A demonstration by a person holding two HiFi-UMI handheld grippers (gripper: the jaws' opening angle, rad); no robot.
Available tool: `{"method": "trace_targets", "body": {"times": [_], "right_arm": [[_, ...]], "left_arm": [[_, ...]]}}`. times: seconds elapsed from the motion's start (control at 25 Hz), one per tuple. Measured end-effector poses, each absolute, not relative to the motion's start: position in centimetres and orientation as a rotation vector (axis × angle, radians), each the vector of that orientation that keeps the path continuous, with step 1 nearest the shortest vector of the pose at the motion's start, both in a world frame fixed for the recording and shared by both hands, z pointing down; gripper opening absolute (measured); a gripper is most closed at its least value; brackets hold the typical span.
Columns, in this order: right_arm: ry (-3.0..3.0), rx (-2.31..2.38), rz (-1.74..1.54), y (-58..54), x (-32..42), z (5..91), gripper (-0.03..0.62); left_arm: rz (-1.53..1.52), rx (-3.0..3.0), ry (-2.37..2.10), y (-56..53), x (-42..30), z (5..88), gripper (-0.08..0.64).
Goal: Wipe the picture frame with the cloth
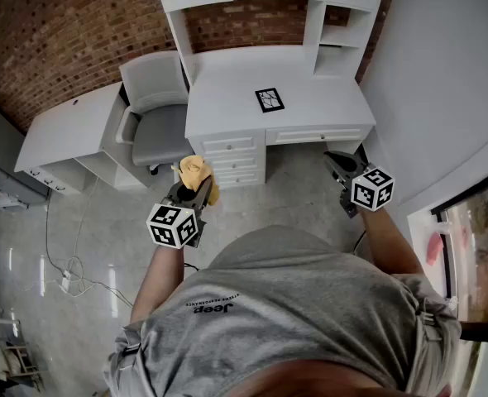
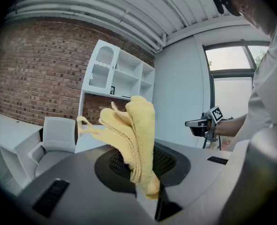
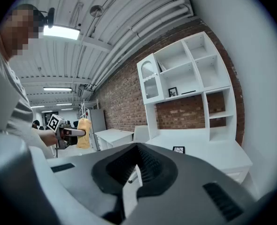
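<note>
1. The left gripper (image 1: 193, 190) is sitting at the centre left of the head view, its jaws pinching a crumpled yellow terry cloth (image 1: 196, 172).
2. In the left gripper view the cloth is standing up from between the jaws in the middle of the frame, its folds fanning towards the upper left.
3. The right gripper (image 1: 337, 160) is showing at the centre right of the head view. Its own view shows its jaws pressed together with nothing between them (only a thin sliver of light is showing along the seam).
4. Both grippers are hovering over the grey floor (image 1: 294, 188), in front of the desk and well apart from each other.
5. The small black-rimmed picture frame (image 1: 270, 100) is lying flat on the white desk (image 1: 327, 110), in the upper middle of the head view. It is well apart from both grippers and from the cloth.
6. In the right gripper view the frame is appearing just right of centre, small, on the desk top.
7. A white shelf unit (image 1: 343, 7) is rising from the back of the desk against a red brick wall (image 1: 54, 31).
8. A grey padded chair (image 1: 157, 122) is standing just left of the desk drawers.
9. The person's grey shirt (image 1: 294, 313) is filling the lower part of the head view.
</note>
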State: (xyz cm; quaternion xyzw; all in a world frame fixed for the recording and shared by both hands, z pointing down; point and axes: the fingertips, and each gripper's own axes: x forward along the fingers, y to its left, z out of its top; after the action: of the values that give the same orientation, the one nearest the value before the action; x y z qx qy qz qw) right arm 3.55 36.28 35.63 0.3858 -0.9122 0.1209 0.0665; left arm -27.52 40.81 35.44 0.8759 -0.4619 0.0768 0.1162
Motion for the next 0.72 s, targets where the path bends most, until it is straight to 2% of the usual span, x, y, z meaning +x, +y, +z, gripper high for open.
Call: {"method": "trace_targets", "body": {"times": [0.72], "right_arm": [[-2.785, 1.148, 0.409, 33.7, 4.5, 35.5, 0.015]], "left_arm": [[0.226, 2.553, -1.372, 38.8, -26.0, 35.1, 0.081]]}}
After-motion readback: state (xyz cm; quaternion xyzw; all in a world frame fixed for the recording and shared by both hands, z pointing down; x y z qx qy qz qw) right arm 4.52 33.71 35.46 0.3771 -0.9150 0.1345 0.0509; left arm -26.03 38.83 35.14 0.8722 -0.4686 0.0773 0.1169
